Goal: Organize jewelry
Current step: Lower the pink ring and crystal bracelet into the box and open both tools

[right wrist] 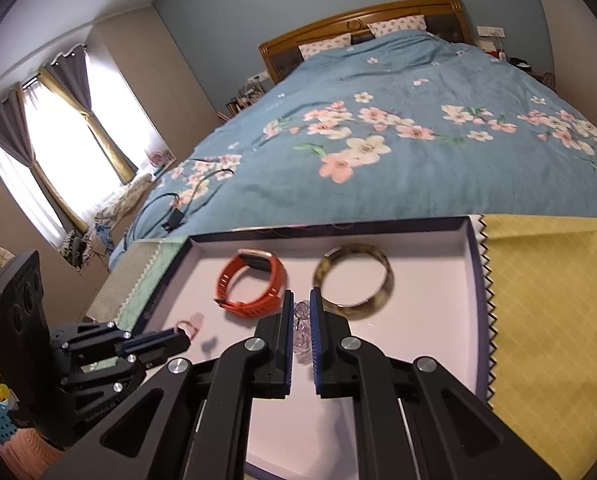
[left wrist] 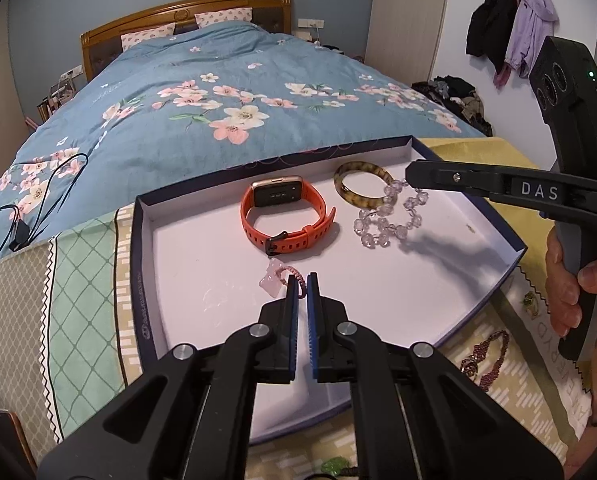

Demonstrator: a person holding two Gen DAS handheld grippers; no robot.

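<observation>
A shallow white-lined box [left wrist: 378,280] [right wrist: 438,280] holds an orange smartwatch [left wrist: 286,212] [right wrist: 250,284], a tortoiseshell bangle [left wrist: 362,182] [right wrist: 354,280], a clear bead bracelet [left wrist: 386,220] [right wrist: 302,328] and a pink cord bracelet with a pale pink charm [left wrist: 278,278] [right wrist: 192,322]. My left gripper [left wrist: 302,286] [right wrist: 182,338] is shut on the pink cord bracelet, low over the box floor. My right gripper [right wrist: 301,300] [left wrist: 412,178] is shut on the clear bead bracelet, whose far loops rest on the box floor beside the bangle.
The box lies on patterned cloths, green [left wrist: 86,280] and yellow [right wrist: 546,300], at the foot of a bed with a blue floral duvet [left wrist: 218,100]. A dark red bead necklace [left wrist: 486,356] and a green piece [left wrist: 336,466] lie outside the box. A black cable [left wrist: 30,208] lies on the duvet.
</observation>
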